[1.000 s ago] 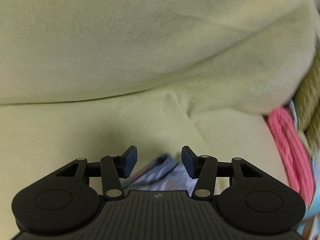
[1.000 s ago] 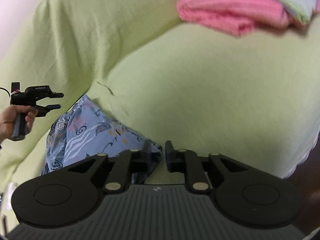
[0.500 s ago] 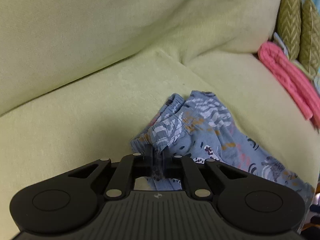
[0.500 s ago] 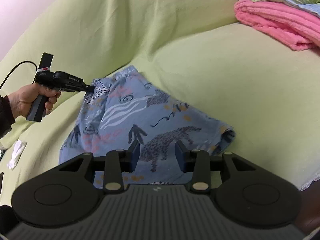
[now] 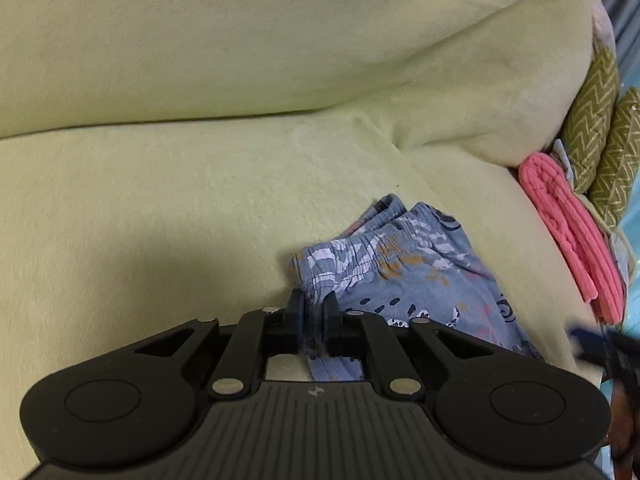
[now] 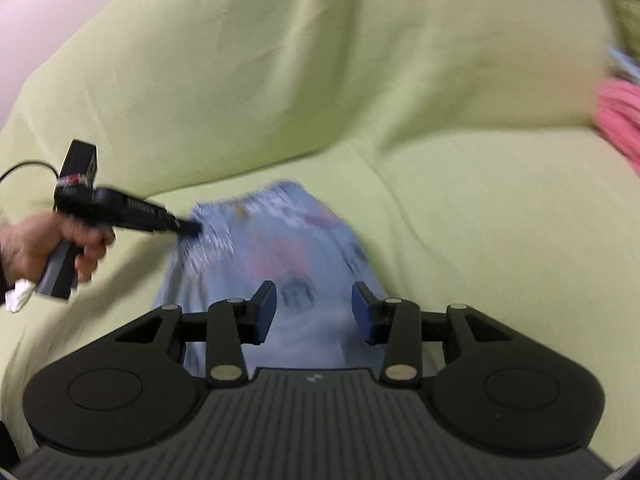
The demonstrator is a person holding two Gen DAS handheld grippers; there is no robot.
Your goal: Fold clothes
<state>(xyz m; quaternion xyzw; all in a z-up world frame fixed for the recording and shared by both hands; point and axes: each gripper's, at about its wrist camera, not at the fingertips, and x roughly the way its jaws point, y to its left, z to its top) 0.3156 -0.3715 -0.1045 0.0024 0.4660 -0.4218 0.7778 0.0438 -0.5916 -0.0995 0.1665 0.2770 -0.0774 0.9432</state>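
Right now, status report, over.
Left tool shut on blue patterned cotton shorts. Right tool open above them. Nothing in the way.

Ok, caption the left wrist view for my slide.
Left gripper pinching the blue patterned shorts at their elastic waistband on the pale green sofa.

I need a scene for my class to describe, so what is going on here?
A person is folding clothes on a sofa under a yellow-green cover, with tongs in each hand. The left tongs are shut on the waistband edge of blue patterned shorts. The right tongs hang open over the shorts, gripping nothing. A folded pink cloth lies further along the seat beside patterned cushions.
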